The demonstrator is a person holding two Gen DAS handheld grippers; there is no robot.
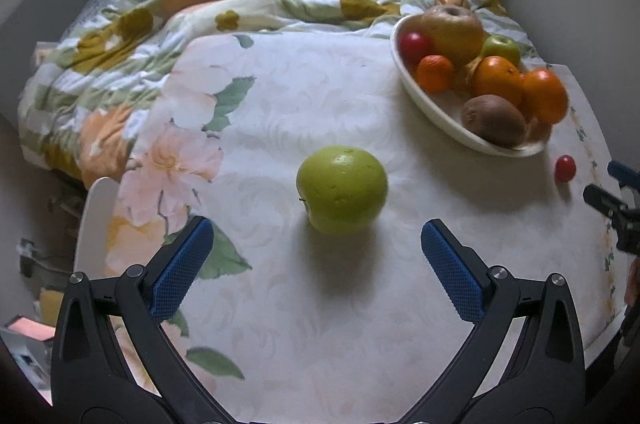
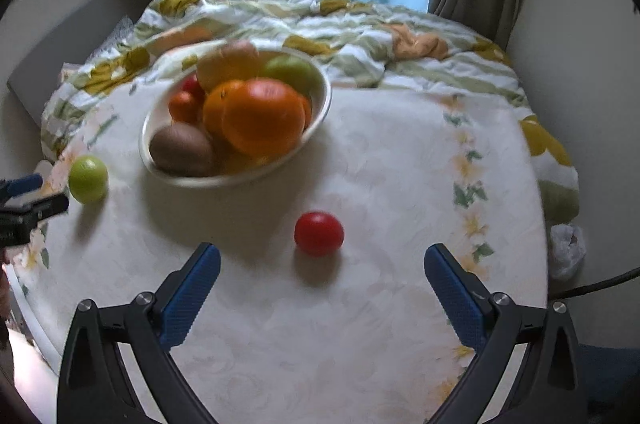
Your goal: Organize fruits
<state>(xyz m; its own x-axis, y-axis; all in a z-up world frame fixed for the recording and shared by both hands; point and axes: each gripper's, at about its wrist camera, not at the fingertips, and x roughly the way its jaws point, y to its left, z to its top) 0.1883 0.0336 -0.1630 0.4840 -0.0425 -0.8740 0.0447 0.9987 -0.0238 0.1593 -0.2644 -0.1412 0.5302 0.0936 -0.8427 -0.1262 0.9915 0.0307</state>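
Note:
A green apple (image 1: 342,188) lies on the table just ahead of my left gripper (image 1: 317,230), which is open with nothing between its blue pads. The same apple (image 2: 88,178) shows at the left of the right wrist view. A small red fruit (image 2: 319,232) lies a little ahead of my right gripper (image 2: 322,256), also open and empty; that red fruit (image 1: 565,168) appears at the right of the left wrist view. A white bowl (image 1: 404,71) at the back right holds oranges, a kiwi, a red fruit, a small green apple and a large yellowish fruit; the bowl (image 2: 322,103) is also visible from the right wrist.
The round table carries a pale floral tablecloth (image 1: 280,304). Behind it lies a rumpled floral quilt (image 1: 180,7) on a bed, with curtains and a window beyond. The right gripper's tips (image 1: 608,201) show at the right edge. A white bag (image 2: 566,250) sits beyond the table's right rim.

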